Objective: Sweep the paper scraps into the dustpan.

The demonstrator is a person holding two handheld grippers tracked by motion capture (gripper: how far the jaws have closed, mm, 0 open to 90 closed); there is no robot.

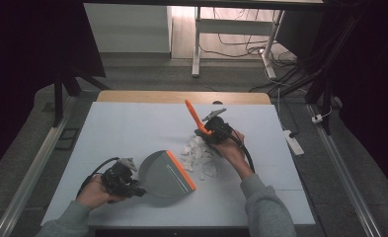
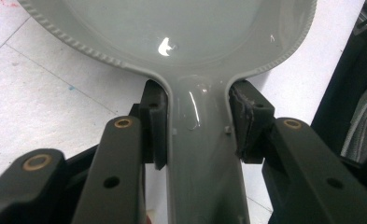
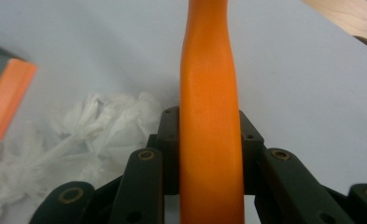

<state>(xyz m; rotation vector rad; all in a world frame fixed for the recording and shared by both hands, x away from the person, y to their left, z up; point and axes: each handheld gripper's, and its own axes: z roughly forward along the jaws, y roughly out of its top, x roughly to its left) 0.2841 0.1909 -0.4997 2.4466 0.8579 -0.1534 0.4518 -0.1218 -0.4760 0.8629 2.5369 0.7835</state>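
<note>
With the left gripper (image 1: 132,189) clamped on the dustpan (image 1: 168,174) handle and the right gripper (image 1: 207,132) clamped on the orange brush handle (image 1: 195,117), the paper scraps (image 1: 197,157) lie just beside the pan's orange lip, at its 2 o'clock.

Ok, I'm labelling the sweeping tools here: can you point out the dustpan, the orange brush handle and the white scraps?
dustpan (image 1: 163,174): high view, on its grey tray.
orange brush handle (image 3: 210,140): right gripper view, mid-shaft between the jaws.
white scraps (image 1: 197,157): high view, middle of the pile.

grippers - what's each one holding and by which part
Left gripper clamps the grey dustpan by its handle; right gripper clamps the orange brush handle partway along.
</note>
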